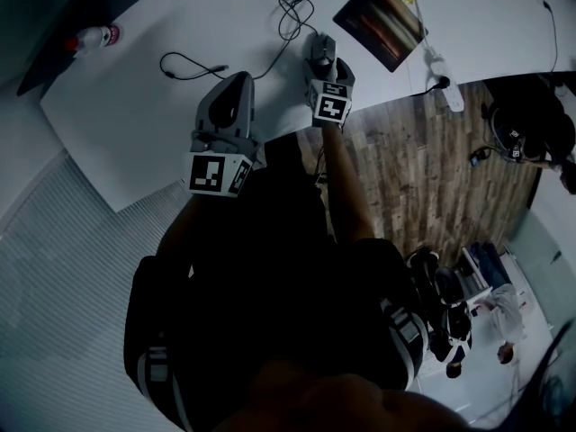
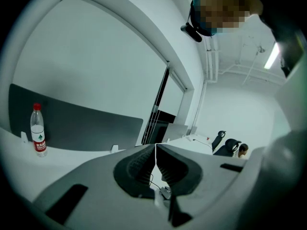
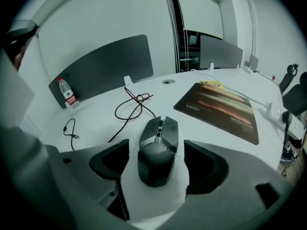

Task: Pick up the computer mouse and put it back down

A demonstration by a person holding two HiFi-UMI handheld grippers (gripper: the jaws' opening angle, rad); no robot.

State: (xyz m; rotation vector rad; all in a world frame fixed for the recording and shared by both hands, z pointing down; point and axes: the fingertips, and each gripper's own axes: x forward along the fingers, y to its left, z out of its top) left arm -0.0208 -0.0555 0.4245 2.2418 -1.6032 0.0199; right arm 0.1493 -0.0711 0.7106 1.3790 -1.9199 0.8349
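Straddling the computer mouse [image 3: 158, 150] lengthwise, right gripper [image 3: 156, 166] gapes wide, pads off its flanks; left gripper [image 2: 156, 164] clenched empty, farther away.

Left gripper [image 2: 156, 153] closed; right gripper [image 3: 157, 158] spread.

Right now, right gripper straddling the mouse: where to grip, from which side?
Grip the mouse across its two long flanks, at the wide rear hump, coming down from above and behind, as the right gripper is posed. Its open jaws stand either side of the body with gaps. The narrower front carries the buttons, the wheel and the cable, so it is probably best avoided.
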